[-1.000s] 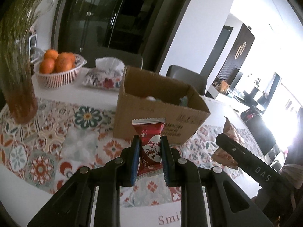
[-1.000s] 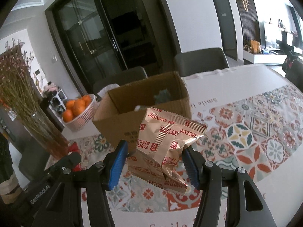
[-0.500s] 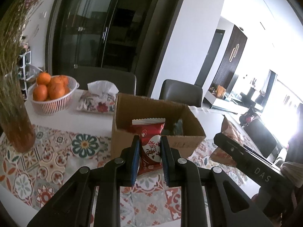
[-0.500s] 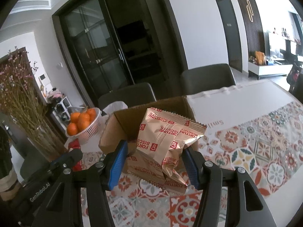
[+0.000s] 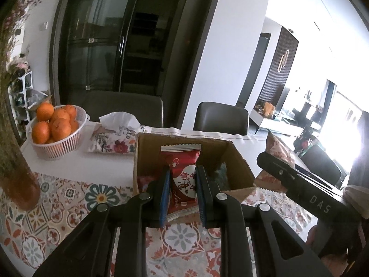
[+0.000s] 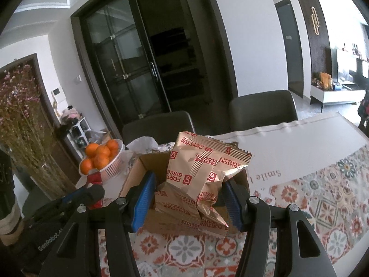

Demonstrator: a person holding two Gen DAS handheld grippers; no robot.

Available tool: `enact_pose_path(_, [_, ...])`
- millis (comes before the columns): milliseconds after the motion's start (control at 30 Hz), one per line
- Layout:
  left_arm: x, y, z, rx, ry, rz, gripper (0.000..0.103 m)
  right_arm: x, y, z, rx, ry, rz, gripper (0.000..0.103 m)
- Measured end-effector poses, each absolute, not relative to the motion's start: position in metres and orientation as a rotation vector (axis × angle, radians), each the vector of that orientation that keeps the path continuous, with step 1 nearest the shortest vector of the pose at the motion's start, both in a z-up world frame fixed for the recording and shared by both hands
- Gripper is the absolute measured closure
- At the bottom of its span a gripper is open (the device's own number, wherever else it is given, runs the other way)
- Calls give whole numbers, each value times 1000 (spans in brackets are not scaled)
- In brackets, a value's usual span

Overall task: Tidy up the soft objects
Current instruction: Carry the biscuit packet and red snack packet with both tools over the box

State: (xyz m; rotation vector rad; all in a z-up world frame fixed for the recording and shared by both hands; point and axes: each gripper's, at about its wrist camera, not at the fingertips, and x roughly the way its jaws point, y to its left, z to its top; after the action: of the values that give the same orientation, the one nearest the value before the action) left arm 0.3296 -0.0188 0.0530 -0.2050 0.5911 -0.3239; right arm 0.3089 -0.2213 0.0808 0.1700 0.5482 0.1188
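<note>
1. The small red foil snack packet with a white heart and red lettering [image 5: 183, 180] stands upright in the left gripper [image 5: 182, 192], whose blue-padded jaws are pressed against its two sides, pinching it above the open brown cardboard box [image 5: 239, 164].
2. The bundle of shiny gold-coloured biscuit packets printed in red [image 6: 198, 180] is pinched between the half-spread blue-padded jaws of the right gripper [image 6: 188, 199], held over the near wall of the same box.
3. Inside the box lie another red packet at the left wall and something bluish-green at the right; the view there is too dim to say what.
4. The box sits on the white tabletop with a patterned tile-print cover [image 5: 69, 191], towards its far edge.
5. Just left of the box lies a floral soft tissue pack with a white tissue sticking up [image 5: 115, 136].
6. Near the far left corner stands a white plastic basket of oranges [image 5: 55, 138].
7. At the left edge stands a vase of dried flowers [image 6: 25, 124].
8. Two dark chairs [image 5: 221, 117] stand behind the far edge.
</note>
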Motion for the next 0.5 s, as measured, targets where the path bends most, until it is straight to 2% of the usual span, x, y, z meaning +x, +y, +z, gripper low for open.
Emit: enact_pose_path(500, [382,-25,43,-186,671,-337,81,388,-220,67,186,707,208,45])
